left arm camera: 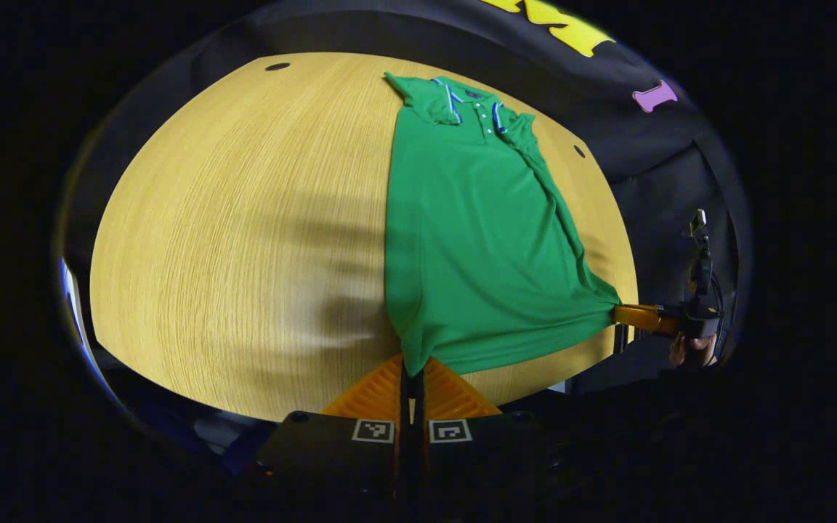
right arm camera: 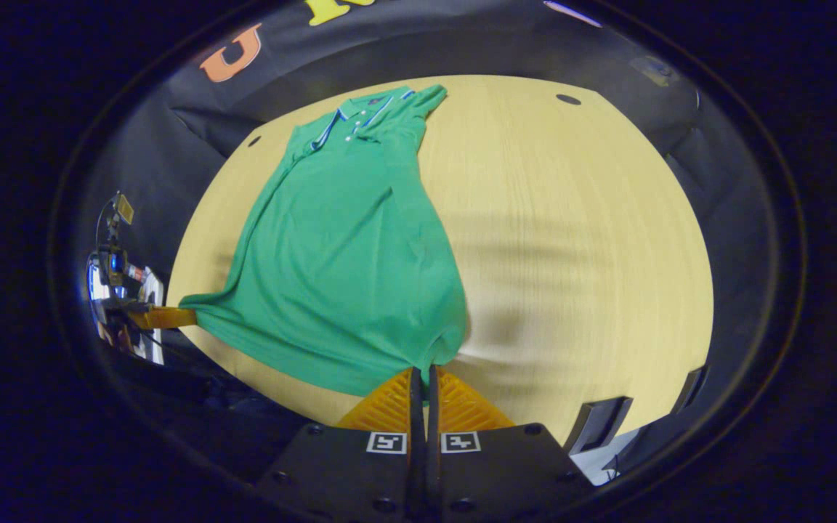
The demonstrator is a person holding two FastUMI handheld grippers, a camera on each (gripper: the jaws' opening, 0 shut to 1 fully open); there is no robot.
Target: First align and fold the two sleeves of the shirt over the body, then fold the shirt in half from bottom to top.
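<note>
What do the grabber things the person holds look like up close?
Each gripper, the left gripper and the right gripper, has two ridged fingers on a dark blocky body with bolts, bearing two small square black-and-white markers. Seen from afar, the right one carries a small upright mount with cables.

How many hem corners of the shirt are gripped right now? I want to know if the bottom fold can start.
2. The left gripper is shut on the shirt at one hem corner; the right gripper is shut on the other. Both corners sit nearest the table edge.
</note>
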